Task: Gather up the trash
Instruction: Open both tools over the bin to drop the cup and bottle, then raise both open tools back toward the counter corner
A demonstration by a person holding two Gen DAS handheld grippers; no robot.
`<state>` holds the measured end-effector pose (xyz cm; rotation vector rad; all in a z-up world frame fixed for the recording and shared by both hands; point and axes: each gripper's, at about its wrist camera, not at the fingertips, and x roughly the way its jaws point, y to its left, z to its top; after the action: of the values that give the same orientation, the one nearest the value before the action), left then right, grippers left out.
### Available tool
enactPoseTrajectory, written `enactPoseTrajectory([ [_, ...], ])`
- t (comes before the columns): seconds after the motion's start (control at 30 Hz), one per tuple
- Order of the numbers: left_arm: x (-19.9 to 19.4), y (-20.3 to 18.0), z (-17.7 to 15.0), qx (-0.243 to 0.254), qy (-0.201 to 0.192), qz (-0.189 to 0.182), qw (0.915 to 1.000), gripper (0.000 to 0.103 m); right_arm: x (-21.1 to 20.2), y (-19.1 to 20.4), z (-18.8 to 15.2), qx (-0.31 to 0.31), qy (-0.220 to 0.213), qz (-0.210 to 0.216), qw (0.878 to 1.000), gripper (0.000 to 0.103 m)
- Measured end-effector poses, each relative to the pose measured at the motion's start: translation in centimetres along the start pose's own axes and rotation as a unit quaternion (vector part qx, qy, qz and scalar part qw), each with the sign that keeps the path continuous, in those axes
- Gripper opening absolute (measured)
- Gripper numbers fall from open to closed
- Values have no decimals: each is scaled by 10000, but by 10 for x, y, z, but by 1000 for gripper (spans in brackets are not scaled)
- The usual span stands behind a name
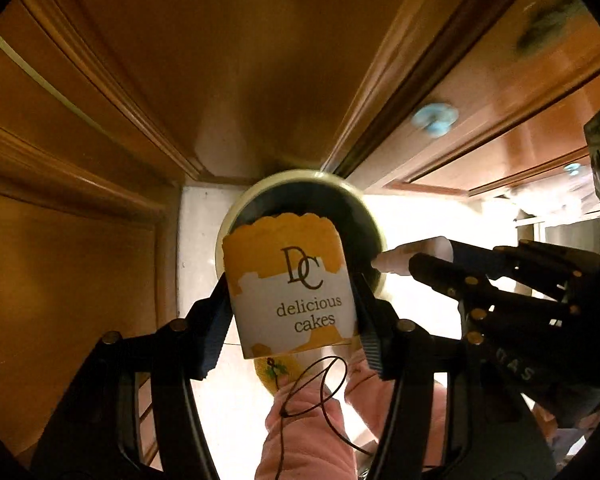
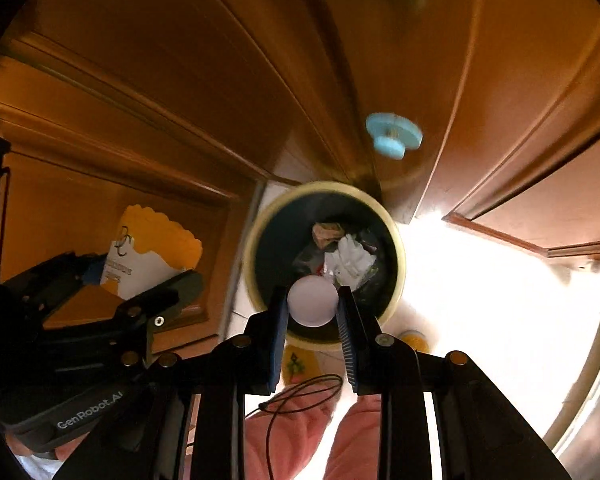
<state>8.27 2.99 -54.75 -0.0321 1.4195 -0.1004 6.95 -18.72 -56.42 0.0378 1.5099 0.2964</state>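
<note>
Glare whites out the floor at 3 o'clock of the trash bin, hiding its surface; blur softens the blue knob on the wooden cabinet doors. Left gripper clamps a paper cup reading "DC delicious cakes", just before the bin's mouth. Right gripper pinches a white cup over the bin, above crumpled trash. "GenRobot.AI" marks the left gripper body.
</note>
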Motion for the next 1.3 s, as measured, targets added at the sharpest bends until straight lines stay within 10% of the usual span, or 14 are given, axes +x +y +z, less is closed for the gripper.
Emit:
enactPoseTrajectory([
  [0.43, 67, 28, -4, 73, 269, -13, 9996, 77, 93, -19, 6, -72, 359, -44, 9993, 43],
  [0.8, 54, 24, -4, 131, 160, -54, 9998, 87, 88, -19, 3, 164, 326, -71, 9993, 48],
  [1.3, -86, -4, -6, 225, -97, -109, 9996, 87, -21, 10, -14, 360, 198, -4, 9992, 53],
])
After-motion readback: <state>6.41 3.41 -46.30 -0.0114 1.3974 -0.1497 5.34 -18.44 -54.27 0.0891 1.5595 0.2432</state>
